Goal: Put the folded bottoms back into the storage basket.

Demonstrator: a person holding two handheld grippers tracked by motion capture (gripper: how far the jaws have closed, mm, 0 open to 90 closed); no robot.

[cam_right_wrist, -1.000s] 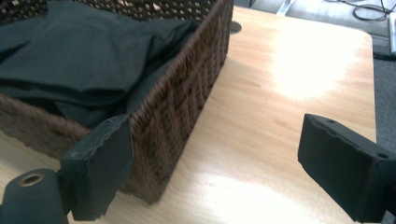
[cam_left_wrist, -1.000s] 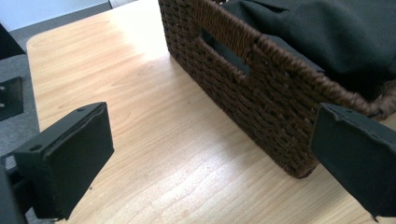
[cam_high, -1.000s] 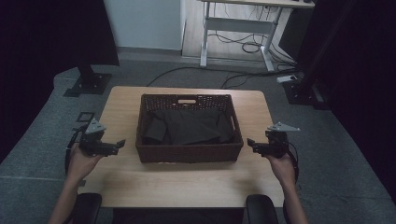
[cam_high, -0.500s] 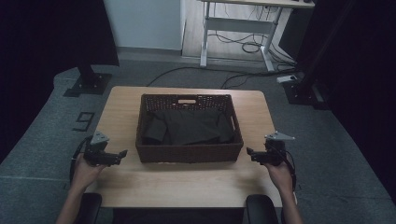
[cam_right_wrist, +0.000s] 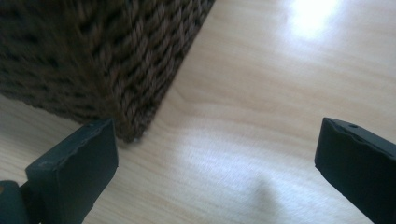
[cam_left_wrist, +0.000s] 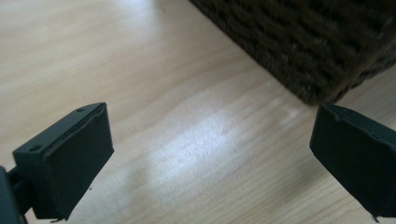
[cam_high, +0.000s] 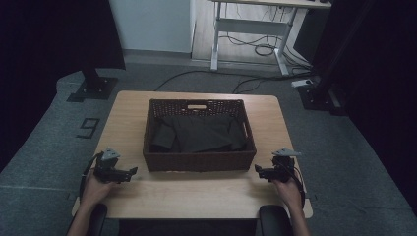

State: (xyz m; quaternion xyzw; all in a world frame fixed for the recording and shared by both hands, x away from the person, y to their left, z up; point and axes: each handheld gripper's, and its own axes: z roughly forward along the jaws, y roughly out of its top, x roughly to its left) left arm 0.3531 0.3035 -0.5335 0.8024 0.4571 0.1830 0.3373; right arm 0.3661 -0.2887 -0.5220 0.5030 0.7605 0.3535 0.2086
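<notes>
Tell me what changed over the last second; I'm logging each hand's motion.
Both hands came down and toward the person: the left gripper and right gripper now sit low by the basket's near corners. The right one's fingers have just been opening, with nothing between them. Nothing was grasped or released. Basket, dark cloth and table stayed put.

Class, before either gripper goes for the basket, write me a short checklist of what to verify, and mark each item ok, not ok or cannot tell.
1. Left gripper open, nothing between its fingers: ok.
2. Right gripper open, having just opened wider, nothing between its fingers: ok.
3. Basket stands flat on the table, a gripper at each near corner: ok.
4. Both grippers apart from the basket: ok.
5. Dark cloth lies wholly inside the basket: ok.
6. Anything hidden under the cloth: cannot tell.
</notes>
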